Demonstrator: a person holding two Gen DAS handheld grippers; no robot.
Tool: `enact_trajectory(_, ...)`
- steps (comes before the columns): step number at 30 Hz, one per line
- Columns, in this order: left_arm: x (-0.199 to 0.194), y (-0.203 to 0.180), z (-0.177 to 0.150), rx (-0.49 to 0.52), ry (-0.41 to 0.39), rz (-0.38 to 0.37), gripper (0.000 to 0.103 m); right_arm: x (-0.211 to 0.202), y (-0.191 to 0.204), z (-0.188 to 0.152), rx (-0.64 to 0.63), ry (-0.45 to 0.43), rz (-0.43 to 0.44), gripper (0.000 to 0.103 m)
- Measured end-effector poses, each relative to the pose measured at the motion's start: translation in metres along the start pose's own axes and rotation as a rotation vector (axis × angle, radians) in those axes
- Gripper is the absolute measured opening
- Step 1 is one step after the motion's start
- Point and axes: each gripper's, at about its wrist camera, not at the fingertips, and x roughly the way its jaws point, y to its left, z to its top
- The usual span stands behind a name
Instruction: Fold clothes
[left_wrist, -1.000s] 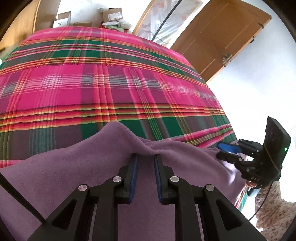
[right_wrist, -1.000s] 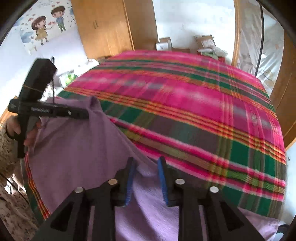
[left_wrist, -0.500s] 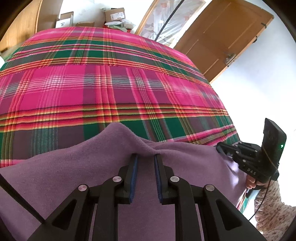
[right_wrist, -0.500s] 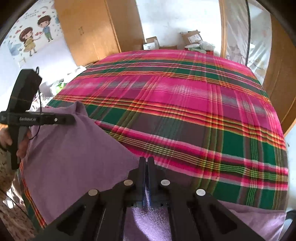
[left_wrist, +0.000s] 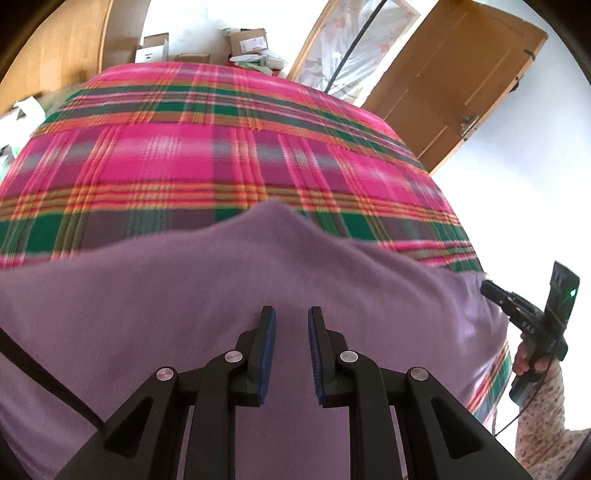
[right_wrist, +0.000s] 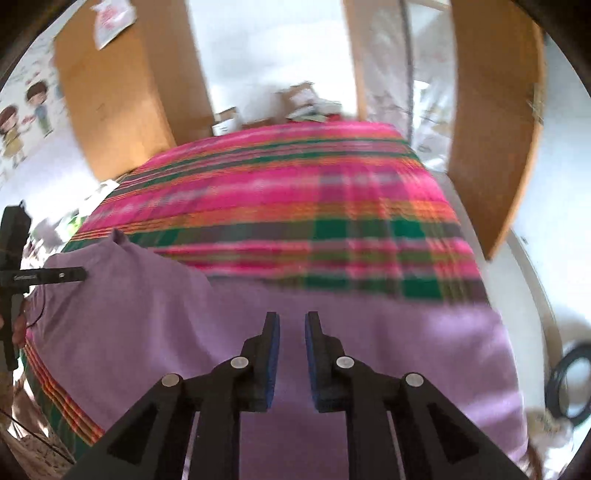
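Purple fleece garment (left_wrist: 229, 295) lies on the near edge of the plaid-covered bed (left_wrist: 207, 155): soft, light, limp, best pinched at an edge or corner. Left gripper (left_wrist: 290, 314) fingers stand narrowly parted above it, gripping nothing visible. Right gripper (right_wrist: 291, 317) fingers are opening, nothing between.

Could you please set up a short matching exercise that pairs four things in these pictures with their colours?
Things:
1. Garment lying on the bed
2. Bedspread
3. Door at the upper right of the left wrist view
4. Pads on the fingers of the left hand-held gripper

Colours:
A. Blue
B. Brown wood
C. Plain purple
D. Pink, green and orange plaid

Right pairs: 1-C, 2-D, 3-B, 4-A
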Motion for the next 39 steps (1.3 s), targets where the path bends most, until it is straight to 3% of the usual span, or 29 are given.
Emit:
enact_trajectory(8, -0.014, 0.01, -0.034, -0.033, -0.002, 0.008, 0.018, -0.02, -0.017, -0.042, 0.091, -0.018, -0.063, 0.015)
enact_trajectory(16, -0.033, 0.014, -0.067, -0.036, -0.02, -0.006, 0.018, -0.032, 0.009, -0.063, -0.004, -0.059, -0.162, 0.019)
enact_trajectory(21, -0.042, 0.017, -0.081, -0.033, -0.028, -0.006, 0.018, -0.03, 0.045, -0.057, -0.065, -0.097, -0.014, 0.022)
enact_trajectory(26, -0.047, 0.018, -0.088, -0.033, -0.035, -0.004, 0.018, -0.019, 0.066, -0.059, -0.099, -0.068, 0.038, 0.022)
enact_trajectory(32, -0.055, 0.023, -0.099, -0.044, -0.044, -0.018, 0.018, -0.033, 0.074, -0.079, -0.095, -0.055, -0.002, 0.022)
enact_trajectory(36, -0.063, 0.027, -0.109, -0.05, -0.057, -0.025, 0.018, -0.04, 0.086, -0.081, -0.157, -0.018, -0.062, 0.022)
enact_trajectory(39, -0.07, 0.032, -0.115, -0.063, -0.07, -0.031, 0.018, -0.047, 0.097, -0.074, -0.176, -0.067, -0.008, 0.022)
